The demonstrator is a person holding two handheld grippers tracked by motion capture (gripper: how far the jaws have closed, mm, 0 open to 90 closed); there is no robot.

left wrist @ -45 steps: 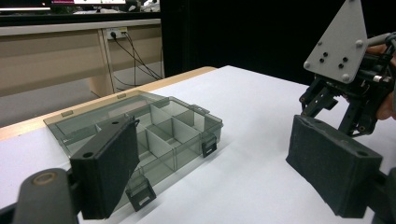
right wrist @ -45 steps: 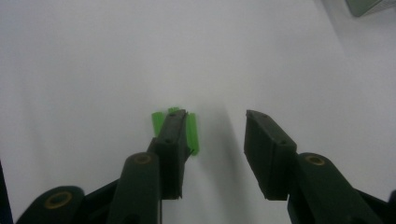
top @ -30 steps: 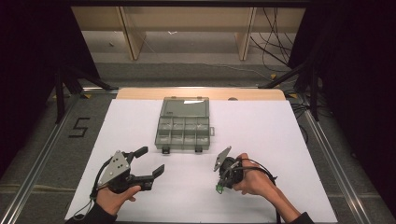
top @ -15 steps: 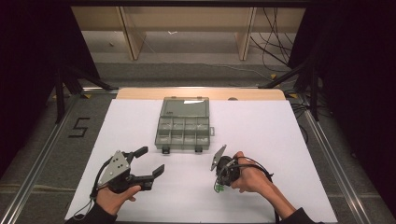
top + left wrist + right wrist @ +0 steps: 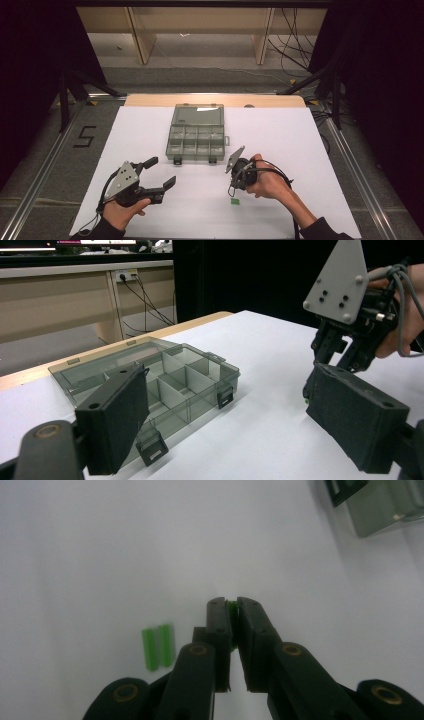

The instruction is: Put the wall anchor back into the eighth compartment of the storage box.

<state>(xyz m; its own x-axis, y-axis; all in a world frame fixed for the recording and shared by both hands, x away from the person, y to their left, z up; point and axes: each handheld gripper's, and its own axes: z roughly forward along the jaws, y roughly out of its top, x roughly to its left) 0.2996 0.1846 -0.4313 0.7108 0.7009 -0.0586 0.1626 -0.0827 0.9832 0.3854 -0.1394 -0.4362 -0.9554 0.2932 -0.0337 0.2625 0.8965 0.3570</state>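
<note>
While the right tool (image 5: 232, 611) pinches a small green piece (image 5: 232, 609) between its closed jaws just above the white worktop (image 5: 300, 145), only a sliver shows, so its long axis cannot be told. Two green sticks (image 5: 158, 646) lie side by side nearby, pointing along the jaws. Over the near left of the worktop, the left tool (image 5: 159, 172) stands wide apart and empty, facing the clear compartment box (image 5: 196, 136).

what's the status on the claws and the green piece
Right claw shut on a green piece. Left claw open, empty. Two green pieces lie on the table; open box ahead, path clear.
</note>
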